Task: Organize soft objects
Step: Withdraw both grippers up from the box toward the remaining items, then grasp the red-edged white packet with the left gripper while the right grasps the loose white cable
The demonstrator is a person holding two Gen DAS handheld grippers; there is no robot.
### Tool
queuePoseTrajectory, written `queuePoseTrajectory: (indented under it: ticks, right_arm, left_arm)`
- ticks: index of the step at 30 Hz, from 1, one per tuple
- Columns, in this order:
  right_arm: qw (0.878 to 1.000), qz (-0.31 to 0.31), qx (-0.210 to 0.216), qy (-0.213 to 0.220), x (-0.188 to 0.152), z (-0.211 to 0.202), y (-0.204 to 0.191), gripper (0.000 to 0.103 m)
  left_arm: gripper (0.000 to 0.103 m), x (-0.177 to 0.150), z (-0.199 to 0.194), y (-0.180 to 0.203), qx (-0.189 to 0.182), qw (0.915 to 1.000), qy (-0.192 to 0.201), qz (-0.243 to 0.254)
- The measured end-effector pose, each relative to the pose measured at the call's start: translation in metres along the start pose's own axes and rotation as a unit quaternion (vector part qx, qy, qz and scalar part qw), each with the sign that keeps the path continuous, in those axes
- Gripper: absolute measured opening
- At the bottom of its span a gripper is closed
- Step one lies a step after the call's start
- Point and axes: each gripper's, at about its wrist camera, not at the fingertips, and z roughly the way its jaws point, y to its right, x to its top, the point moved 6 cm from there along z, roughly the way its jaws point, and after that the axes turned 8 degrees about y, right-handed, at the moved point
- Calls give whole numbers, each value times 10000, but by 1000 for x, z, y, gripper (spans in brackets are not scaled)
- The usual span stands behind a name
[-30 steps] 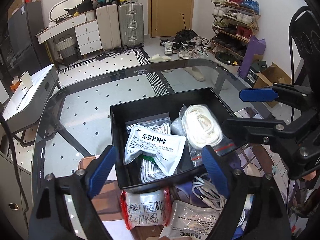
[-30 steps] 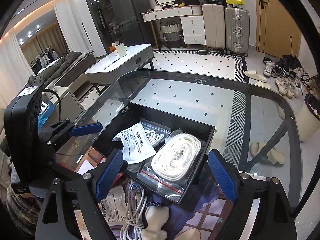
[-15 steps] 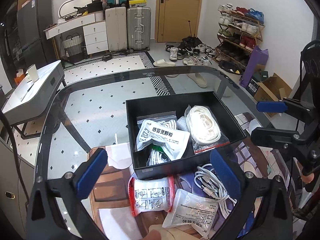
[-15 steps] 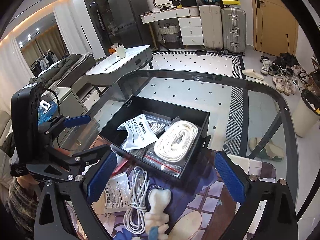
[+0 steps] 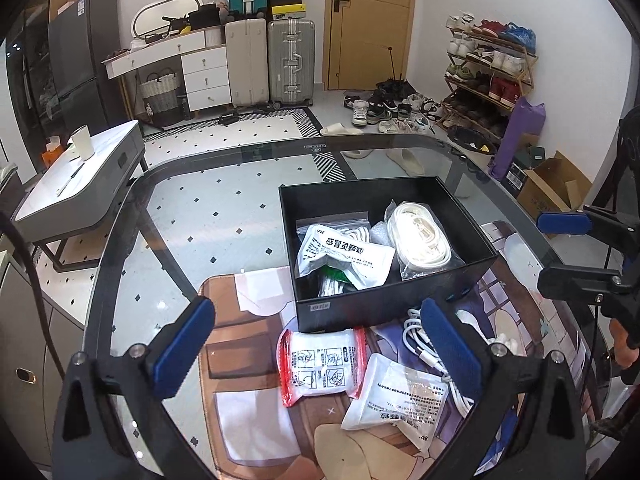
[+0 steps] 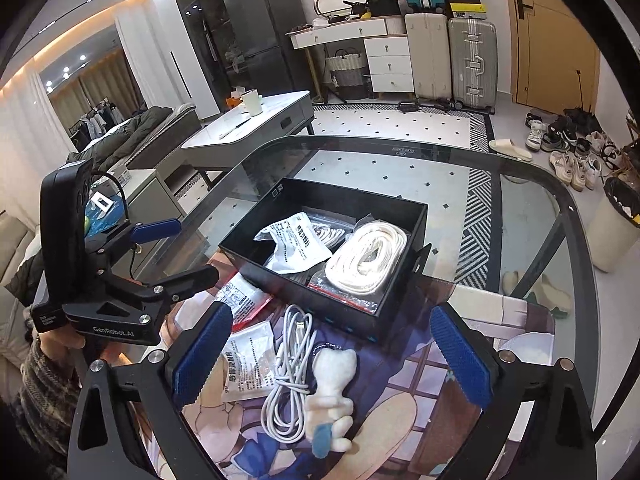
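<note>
- Soft goods lie in 2 groups: some inside an open black rectangular box [image 5: 394, 296], the rest loose on a printed cartoon mat [image 6: 436, 376] just in front of it.
- Inside the box, a white foil sachet with Chinese print [image 5: 346, 254] rests over a clear zip bag of white cord [image 5: 352, 230], beside a clear zip bag holding a coiled white flat cable [image 6: 366, 258].
- Loose items on the mat: a red-edged clear packet with printed diagrams [image 5: 322, 362] touching the box front, a white printed sachet [image 5: 400, 402] just beside it, a bundled white charging cable [image 6: 290, 372], and a white plush toy with a blue end [image 6: 332, 396] lying against the cable.
- Box and mat sit on a dark-rimmed glass table [image 6: 520, 200].
- Left gripper [image 5: 318, 346] hangs above the 2 loose packets, blue-padded jaws spread wide, gripping nothing.
- Right gripper [image 6: 332, 356] hangs above the cable and plush toy, jaws likewise spread wide and empty.
- Beyond the table stand a grey low cabinet [image 5: 76, 184] with a white cup [image 6: 253, 102] on it, and 2 upright suitcases [image 5: 272, 62].
</note>
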Motion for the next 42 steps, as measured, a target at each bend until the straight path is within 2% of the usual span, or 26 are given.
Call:
queuePoseTrajectory:
  ticks: [16,42]
  right_arm:
    - [9989,-369,230,-201,-8,8,-27,101]
    - [9946,-604,351,-772,-39,68,-37,98]
  left_arm:
    - [103,-17,1,-12,40,10000,-65,-53]
    - [103,-44,30,-14,-85,9989,-453,-84]
